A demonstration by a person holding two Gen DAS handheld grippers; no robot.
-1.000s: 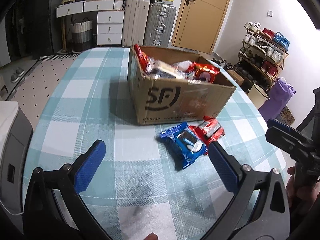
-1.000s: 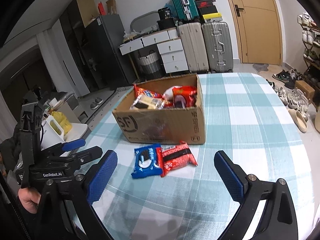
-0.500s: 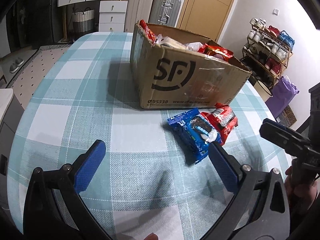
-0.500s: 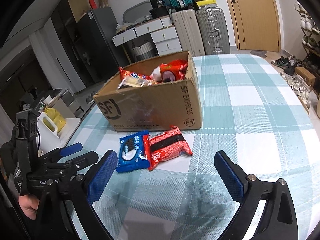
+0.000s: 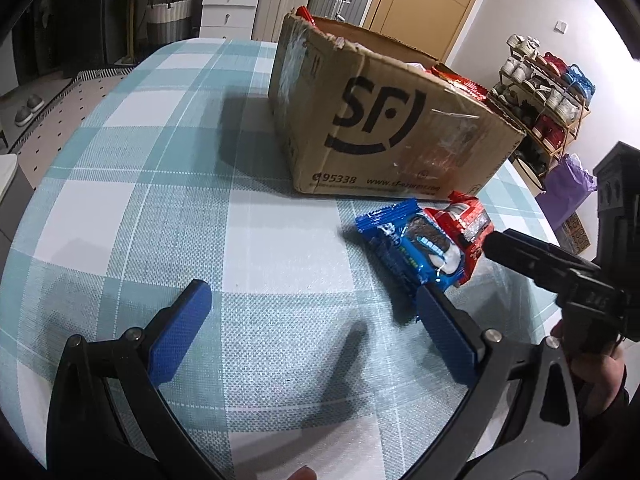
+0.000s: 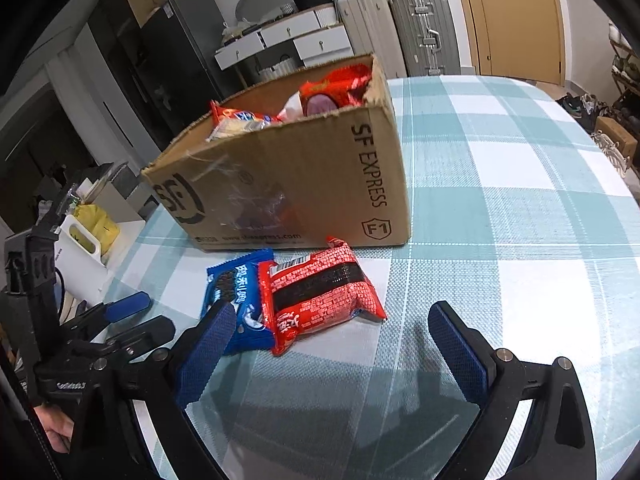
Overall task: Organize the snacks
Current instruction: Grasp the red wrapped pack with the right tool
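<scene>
Red crinkly plastic snack packet (image 6: 320, 294) lower centre on table (image 6: 520, 220), touching blue cookie packet (image 6: 236, 304), before brown cardboard box (image 6: 288, 184). Right hand-held gripper (image 6: 332, 348), left hand-held gripper (image 5: 312, 320) both spread, empty. Straddle red packet alone, pinch mid-body.

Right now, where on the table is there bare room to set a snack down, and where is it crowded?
Bare cloth lies left of the cardboard box and right of it, beyond the red packet. Crowded: the strip before the box, where the blue packet overlaps the red one between both open tongs.

Home: suitcases (image 6: 404, 36), shoe rack (image 5: 548, 96)
</scene>
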